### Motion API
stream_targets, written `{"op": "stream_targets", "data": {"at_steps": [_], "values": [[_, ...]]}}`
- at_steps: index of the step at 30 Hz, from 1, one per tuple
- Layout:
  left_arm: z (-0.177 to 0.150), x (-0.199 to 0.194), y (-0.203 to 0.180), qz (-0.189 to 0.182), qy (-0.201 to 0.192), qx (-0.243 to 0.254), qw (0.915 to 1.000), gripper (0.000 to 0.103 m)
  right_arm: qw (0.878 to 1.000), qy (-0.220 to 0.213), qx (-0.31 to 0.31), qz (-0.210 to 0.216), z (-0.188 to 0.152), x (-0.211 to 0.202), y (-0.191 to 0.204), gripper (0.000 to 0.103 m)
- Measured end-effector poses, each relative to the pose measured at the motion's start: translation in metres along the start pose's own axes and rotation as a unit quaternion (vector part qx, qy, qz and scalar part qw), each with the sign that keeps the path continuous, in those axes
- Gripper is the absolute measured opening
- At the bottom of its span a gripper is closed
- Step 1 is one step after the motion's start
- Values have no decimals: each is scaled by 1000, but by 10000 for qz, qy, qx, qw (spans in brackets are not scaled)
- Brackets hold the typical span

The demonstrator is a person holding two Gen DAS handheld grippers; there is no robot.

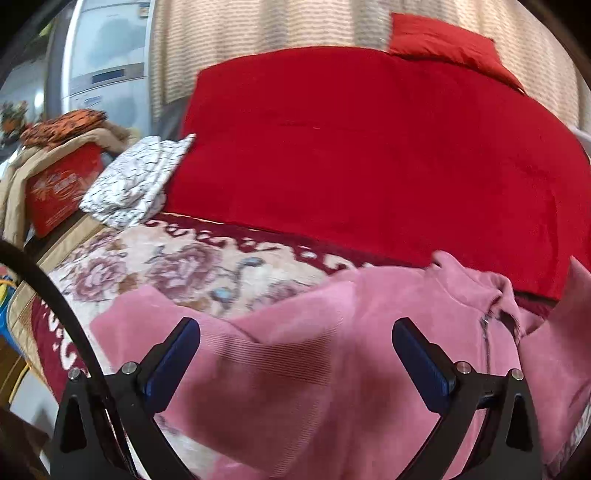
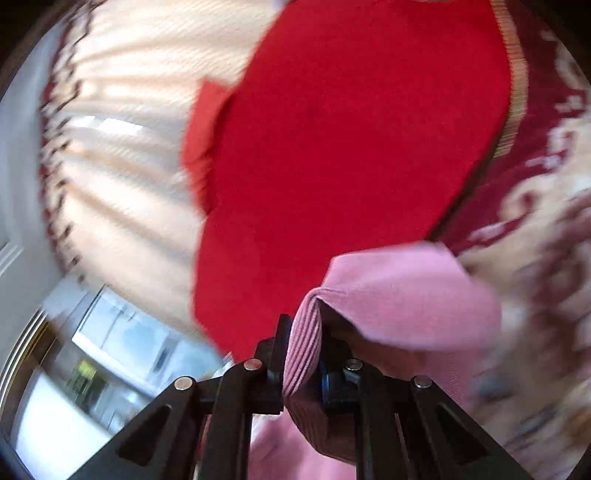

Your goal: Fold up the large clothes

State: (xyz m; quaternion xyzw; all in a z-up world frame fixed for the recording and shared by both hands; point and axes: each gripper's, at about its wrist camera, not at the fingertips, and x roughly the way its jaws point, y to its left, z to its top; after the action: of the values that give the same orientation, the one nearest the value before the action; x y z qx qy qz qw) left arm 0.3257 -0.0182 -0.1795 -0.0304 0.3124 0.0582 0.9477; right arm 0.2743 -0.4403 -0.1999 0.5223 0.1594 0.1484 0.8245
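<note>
A pink zip-front fleece jacket [image 1: 314, 354] lies spread on the floral bed cover, collar and zipper [image 1: 485, 332] toward the right. My left gripper [image 1: 295, 354] is open and empty, its jaws wide apart just above the jacket's body. My right gripper [image 2: 301, 354] is shut on the jacket's ribbed cuff [image 2: 303, 354] and holds the sleeve [image 2: 406, 291] lifted above the bed. The right wrist view is tilted and blurred.
A red blanket [image 1: 369, 147] covers the far half of the bed, with a red pillow [image 1: 443, 44] behind it. A folded white patterned cloth [image 1: 133, 181] and a pile of clothes [image 1: 62, 162] sit at the left. Beige curtains [image 1: 258, 33] hang behind.
</note>
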Motion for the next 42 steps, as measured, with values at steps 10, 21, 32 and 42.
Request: {"op": "stream_targets", "data": {"at_steps": [10,21,32,42], "values": [[14,5,82,222,25,-961,9951,103,9636,2491,-946,-209,-137,118,81,59],[13,-8,49,-628,-98,-389,9972,103,9604,2498,-1206,-265,-151,85,84,100],[-5,-7,-34,-2042,425,242,9777,103,9819,1473,169,-1177,-84,53,10,66],[-46,12,-113,-1645,1204,1205,9715,103,9822,1349,612,-1155,-71,41,-18,66]]}}
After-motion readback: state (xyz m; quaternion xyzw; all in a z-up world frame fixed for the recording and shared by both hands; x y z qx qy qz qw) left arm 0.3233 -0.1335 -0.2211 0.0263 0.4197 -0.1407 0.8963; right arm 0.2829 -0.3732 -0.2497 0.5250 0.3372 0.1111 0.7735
